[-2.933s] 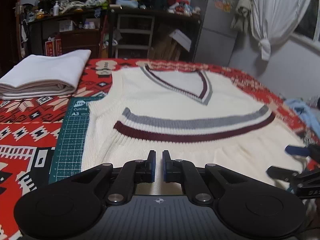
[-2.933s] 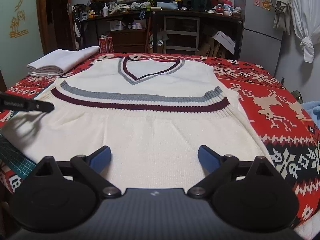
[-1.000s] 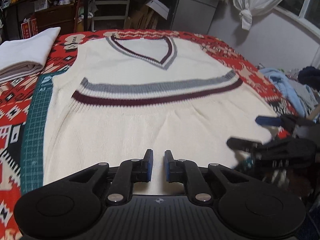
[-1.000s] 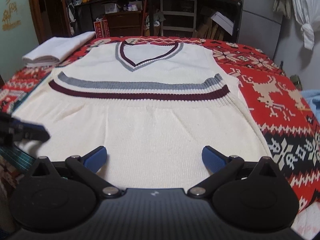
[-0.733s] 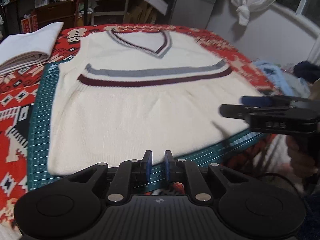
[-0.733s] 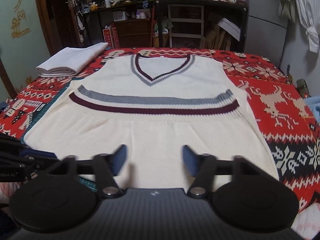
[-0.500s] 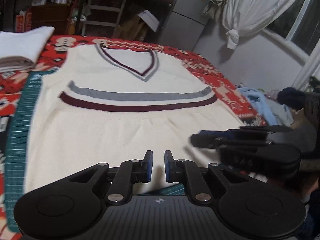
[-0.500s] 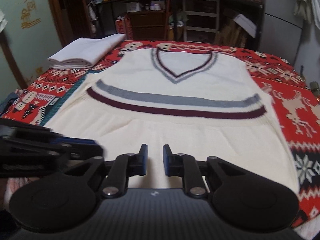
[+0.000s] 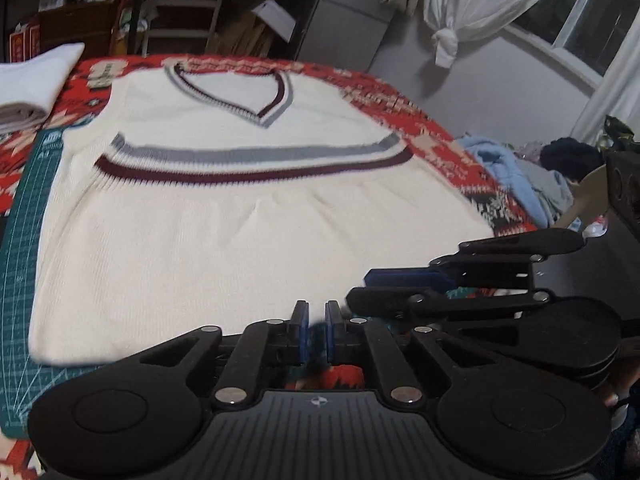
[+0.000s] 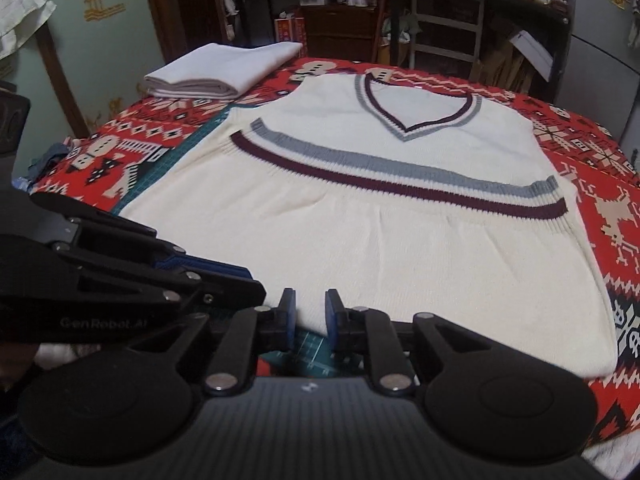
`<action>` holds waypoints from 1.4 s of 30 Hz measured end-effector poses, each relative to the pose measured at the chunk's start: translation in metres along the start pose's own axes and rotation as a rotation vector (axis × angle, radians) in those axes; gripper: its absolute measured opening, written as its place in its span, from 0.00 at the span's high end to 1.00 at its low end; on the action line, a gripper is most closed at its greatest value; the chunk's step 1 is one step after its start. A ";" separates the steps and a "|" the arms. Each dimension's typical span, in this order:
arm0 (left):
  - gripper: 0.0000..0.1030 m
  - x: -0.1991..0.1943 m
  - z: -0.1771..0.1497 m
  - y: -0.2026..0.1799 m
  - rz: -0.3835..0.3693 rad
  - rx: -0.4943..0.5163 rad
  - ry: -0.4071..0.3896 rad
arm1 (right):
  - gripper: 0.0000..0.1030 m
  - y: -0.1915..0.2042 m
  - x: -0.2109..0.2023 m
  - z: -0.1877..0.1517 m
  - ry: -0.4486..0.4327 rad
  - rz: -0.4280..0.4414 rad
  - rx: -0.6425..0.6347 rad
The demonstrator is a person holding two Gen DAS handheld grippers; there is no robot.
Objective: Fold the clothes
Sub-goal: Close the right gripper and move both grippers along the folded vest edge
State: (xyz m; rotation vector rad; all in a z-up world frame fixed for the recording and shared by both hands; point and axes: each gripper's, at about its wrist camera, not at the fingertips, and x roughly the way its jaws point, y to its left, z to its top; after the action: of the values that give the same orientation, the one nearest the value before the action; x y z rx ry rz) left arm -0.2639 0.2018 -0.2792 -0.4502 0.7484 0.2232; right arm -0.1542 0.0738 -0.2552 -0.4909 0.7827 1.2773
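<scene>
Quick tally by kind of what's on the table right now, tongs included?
Knit vest, spread flat: 1
Folded white garment: 1
Green cutting mat: 1
Red patterned cloth: 1
Tongs, left tongs and right tongs: 2
Total: 6

The vest (image 10: 384,256) is a cream ribbed knit, soft and matt. The red patterned cover (image 10: 608,216) looks woven. The green cutting mat (image 9: 20,256) is smooth. Both grippers are matt black plastic with shiny metal rivets and blue pads (image 10: 330,316).

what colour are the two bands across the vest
Grey above maroon, on the cream vest; clearest in the right wrist view.
</scene>
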 end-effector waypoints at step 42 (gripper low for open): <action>0.93 0.001 0.016 0.027 0.004 -0.143 -0.094 | 0.99 -0.080 0.015 0.041 -0.114 -0.162 0.229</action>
State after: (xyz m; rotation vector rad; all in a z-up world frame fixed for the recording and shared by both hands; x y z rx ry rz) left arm -0.2629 0.2334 -0.2787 -0.5705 0.6437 0.3011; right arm -0.0660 0.0938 -0.2466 -0.2879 0.7658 1.0411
